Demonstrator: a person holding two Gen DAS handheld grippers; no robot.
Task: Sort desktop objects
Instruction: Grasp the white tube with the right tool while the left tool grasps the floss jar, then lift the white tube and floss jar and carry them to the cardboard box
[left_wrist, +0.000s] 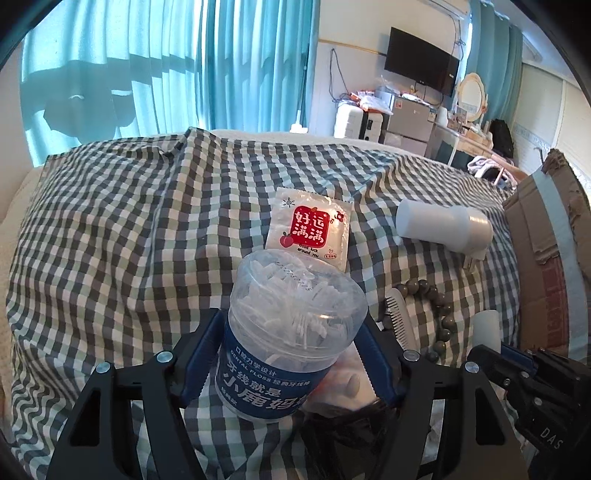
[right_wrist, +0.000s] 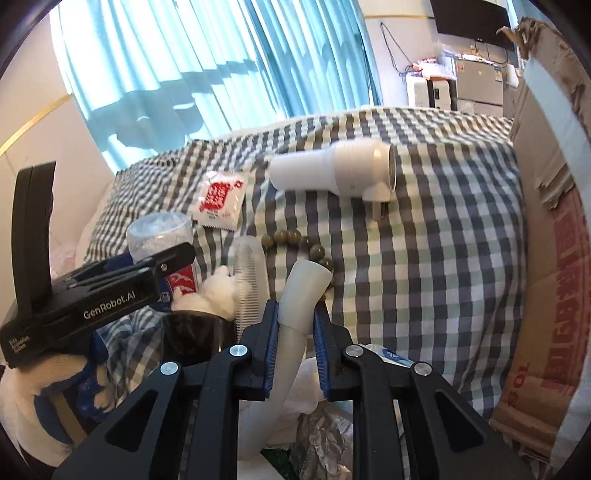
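- Dental floss jar (left_wrist: 291, 332), lifted over near edge of checked cloth (left_wrist: 110, 240), clamped between left gripper (left_wrist: 291, 354) fingers, closed partway onto its sides.
- Pale curved tube (right_wrist: 295, 306) pinched in right gripper (right_wrist: 295, 354), fingers nearly together.
- Unsorted on cloth: red sachet (left_wrist: 308, 229), white hair dryer (left_wrist: 443, 229), comb (left_wrist: 400, 325), bead bracelet (left_wrist: 432, 295).
- Cardboard box (left_wrist: 543, 266) at right edge; sorting apparently early.

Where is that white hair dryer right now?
The white hair dryer lies on its side on the checked cloth, beyond the string of beads, right of the red-and-white packet, near the cardboard box.
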